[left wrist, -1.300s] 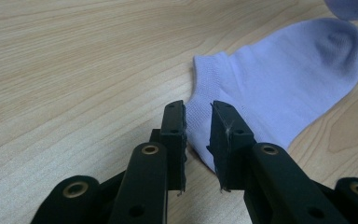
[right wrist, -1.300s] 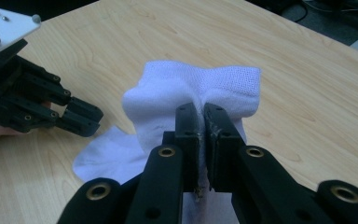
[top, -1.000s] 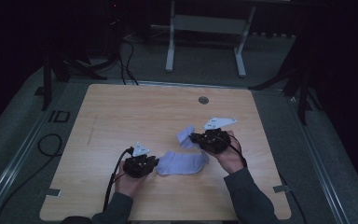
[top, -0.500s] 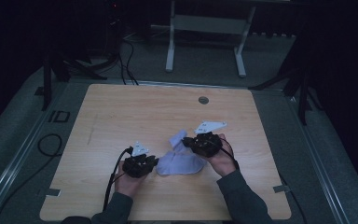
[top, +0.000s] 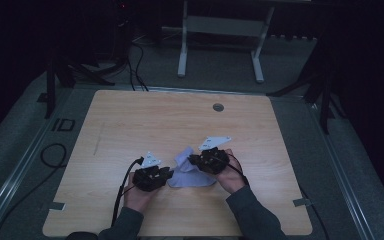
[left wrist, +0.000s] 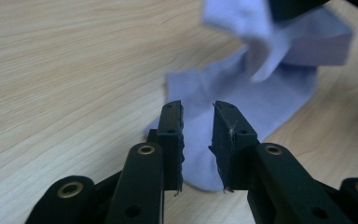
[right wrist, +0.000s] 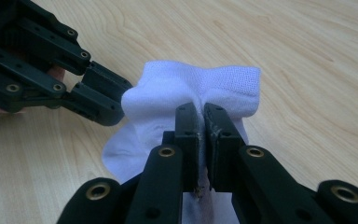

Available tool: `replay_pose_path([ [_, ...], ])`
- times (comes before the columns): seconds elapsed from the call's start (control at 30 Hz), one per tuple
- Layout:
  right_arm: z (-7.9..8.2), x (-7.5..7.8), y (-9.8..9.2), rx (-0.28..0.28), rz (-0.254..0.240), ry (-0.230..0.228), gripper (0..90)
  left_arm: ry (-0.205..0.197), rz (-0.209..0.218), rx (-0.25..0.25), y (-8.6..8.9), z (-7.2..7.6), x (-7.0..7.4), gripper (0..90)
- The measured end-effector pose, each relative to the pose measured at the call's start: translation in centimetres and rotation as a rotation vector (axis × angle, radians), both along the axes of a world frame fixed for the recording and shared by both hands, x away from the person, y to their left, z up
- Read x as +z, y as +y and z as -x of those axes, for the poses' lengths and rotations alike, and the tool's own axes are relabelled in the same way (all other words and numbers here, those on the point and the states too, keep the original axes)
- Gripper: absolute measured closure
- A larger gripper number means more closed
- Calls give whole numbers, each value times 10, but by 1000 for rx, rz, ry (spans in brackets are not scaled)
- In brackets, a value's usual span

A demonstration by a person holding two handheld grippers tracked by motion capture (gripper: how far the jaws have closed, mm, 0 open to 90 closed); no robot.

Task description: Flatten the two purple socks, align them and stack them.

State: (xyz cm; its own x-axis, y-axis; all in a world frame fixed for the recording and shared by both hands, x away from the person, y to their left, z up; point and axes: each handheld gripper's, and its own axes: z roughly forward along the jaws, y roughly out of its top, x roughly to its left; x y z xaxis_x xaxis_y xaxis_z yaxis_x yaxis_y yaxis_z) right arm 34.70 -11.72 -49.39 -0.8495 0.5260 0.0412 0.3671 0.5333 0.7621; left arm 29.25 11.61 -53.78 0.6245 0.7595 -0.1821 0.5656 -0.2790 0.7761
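We have the right gripper (right wrist: 201,122) clamped on the sock's (top: 192,172) cuff, carrying it over toward the toe to fold it in half on the table (top: 130,120). Our left gripper (left wrist: 198,133) has just been opening, jaws apart over the toe, freeing it so the fold can land.

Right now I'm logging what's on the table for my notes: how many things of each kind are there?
Socks: 1, pale lilac sock
Grippers: 2, left gripper open beside the sock, right gripper shut on the sock's cuff
Total: 3
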Motion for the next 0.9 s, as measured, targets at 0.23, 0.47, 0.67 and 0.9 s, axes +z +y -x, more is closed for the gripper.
replay_pose_path([
  [0.23,2,-8,3,0,11,12,845,-14,4,-47,-12,3,4,692],
  [0.47,4,-11,8,17,18,17,845,-16,-6,-62,-23,0,1,735],
  [0.67,6,-13,10,29,25,27,824,-15,-19,-63,-23,0,1,879],
  [0.9,10,-1,0,29,-14,9,755,-13,-10,-55,-23,1,1,885],
])
